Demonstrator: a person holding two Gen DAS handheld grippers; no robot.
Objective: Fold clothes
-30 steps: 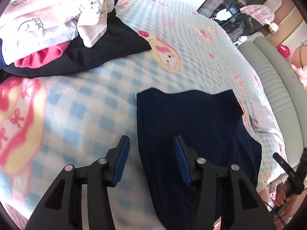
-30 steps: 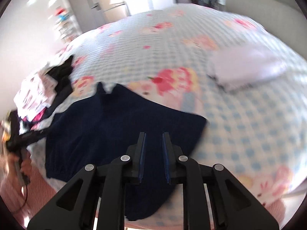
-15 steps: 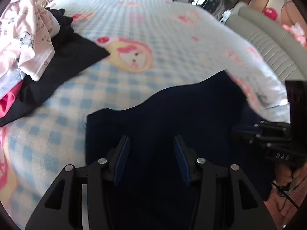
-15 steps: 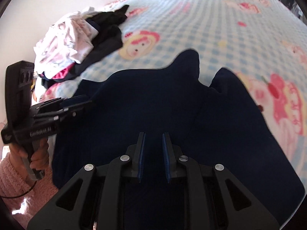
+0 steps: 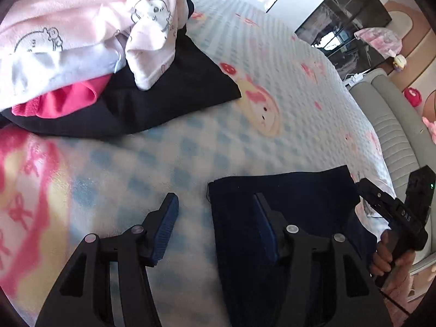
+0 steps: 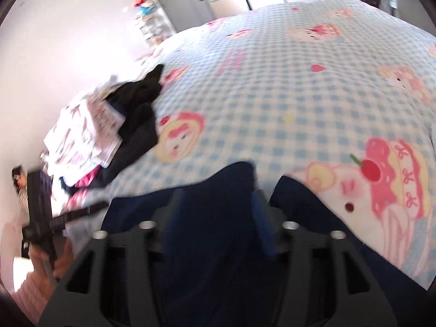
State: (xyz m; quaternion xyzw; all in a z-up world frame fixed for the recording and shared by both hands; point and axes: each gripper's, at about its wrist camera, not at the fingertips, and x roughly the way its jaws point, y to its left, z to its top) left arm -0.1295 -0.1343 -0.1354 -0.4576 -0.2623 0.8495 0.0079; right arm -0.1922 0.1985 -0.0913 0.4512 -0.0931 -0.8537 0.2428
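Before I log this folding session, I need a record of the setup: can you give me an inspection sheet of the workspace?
Surface: bed with a blue checked cartoon blanket.
Job's things: navy garment lying flat at the near edge.
Clutter: pile of unfolded clothes, pink-white, red and black, to the left of the navy garment.
Grippers: left gripper jaws open, straddling the navy garment's left edge; right gripper jaws open over the navy cloth, blurred.
Cables: a thin cable below the hand holding the right gripper.
Surroundings: grey padded headboard, dark cabinet, white wall.
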